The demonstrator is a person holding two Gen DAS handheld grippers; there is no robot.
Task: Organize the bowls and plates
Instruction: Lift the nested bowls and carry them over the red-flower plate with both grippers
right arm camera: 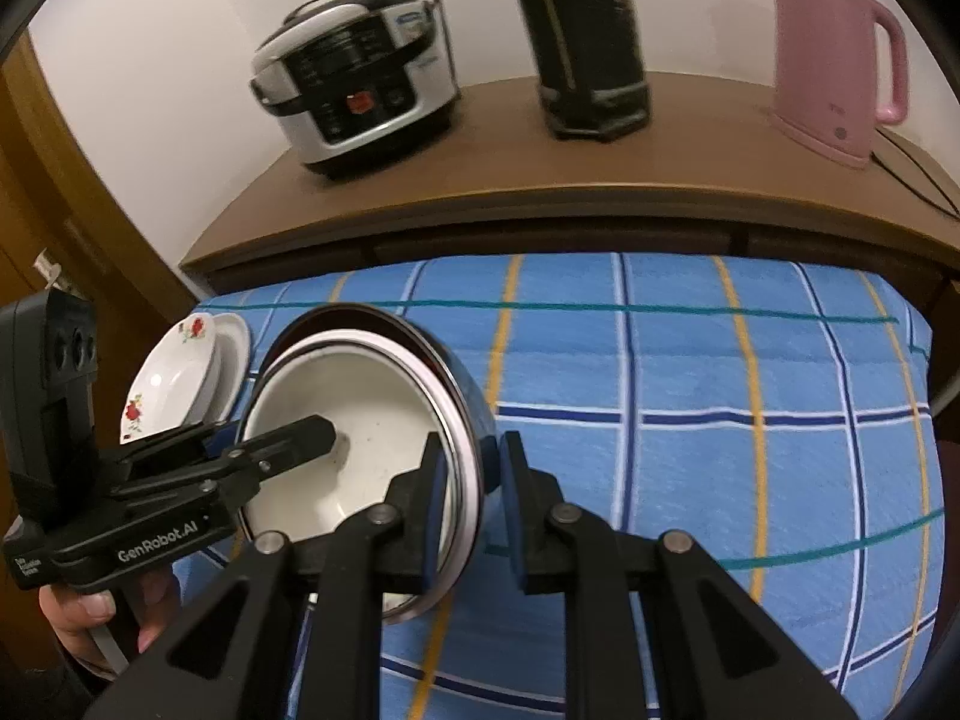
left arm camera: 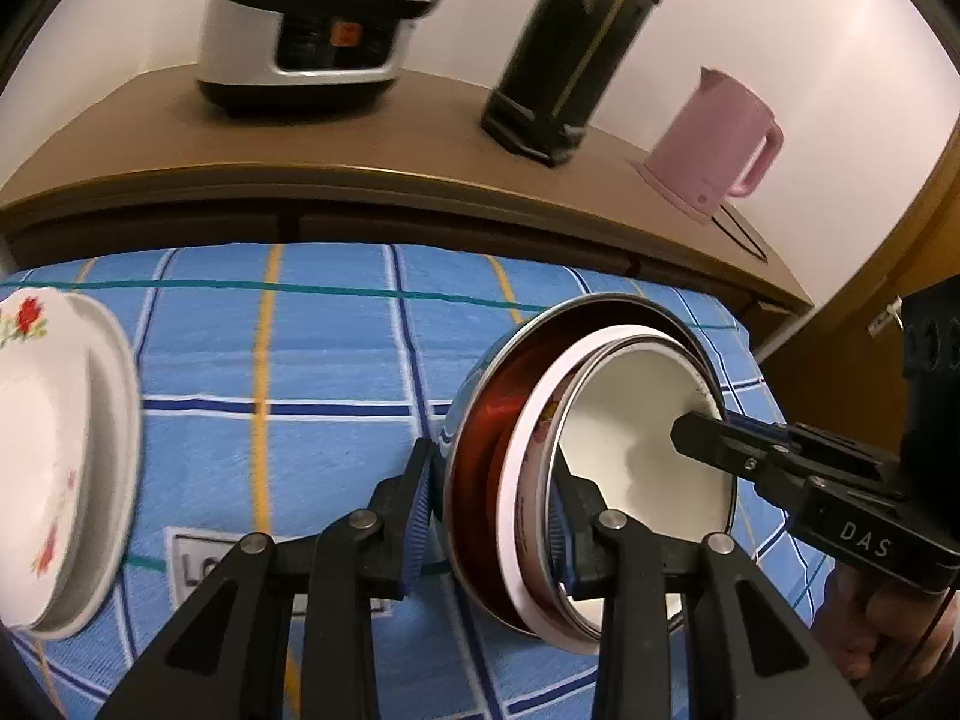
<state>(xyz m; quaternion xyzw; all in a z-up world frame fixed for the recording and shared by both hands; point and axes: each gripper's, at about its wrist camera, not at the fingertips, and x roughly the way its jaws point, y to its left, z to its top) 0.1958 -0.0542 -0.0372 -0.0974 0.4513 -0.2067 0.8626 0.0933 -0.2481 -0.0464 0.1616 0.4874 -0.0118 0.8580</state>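
Left wrist view: the left gripper (left arm camera: 492, 516) has its jaws clenched on the near rim of a nested stack of bowls (left arm camera: 576, 480), at about five o'clock in the picture. The stack tilts on edge above a blue checked cloth (left arm camera: 300, 360) covering the surface: a dark metal outer bowl (left arm camera: 480, 420) holds a pink-rimmed bowl (left arm camera: 522, 456), which holds a white inner bowl (left arm camera: 648, 450). The right gripper (left arm camera: 696, 435) comes in from three o'clock, one finger inside the white bowl. At nine o'clock, two white plates with red flowers (left arm camera: 54, 450) lie stacked on the cloth. Beyond, on a brown sideboard (left arm camera: 390, 138), stand a rice cooker (left arm camera: 312, 24), a dark flask (left arm camera: 576, 48) and a pink kettle (left arm camera: 714, 138). Right wrist view: the right gripper (right arm camera: 474, 504) grasps the stack's opposite rim (right arm camera: 468, 480), jaws closed on it, at six o'clock. The left gripper (right arm camera: 300, 432) enters from nine o'clock, a person's hand (right arm camera: 96, 618) holding it. The floral plates (right arm camera: 180, 378) sit at ten o'clock, just beside the stack. The task looks well along: plates are stacked and bowls nested, and what appears left is setting the bowl stack down and letting go.
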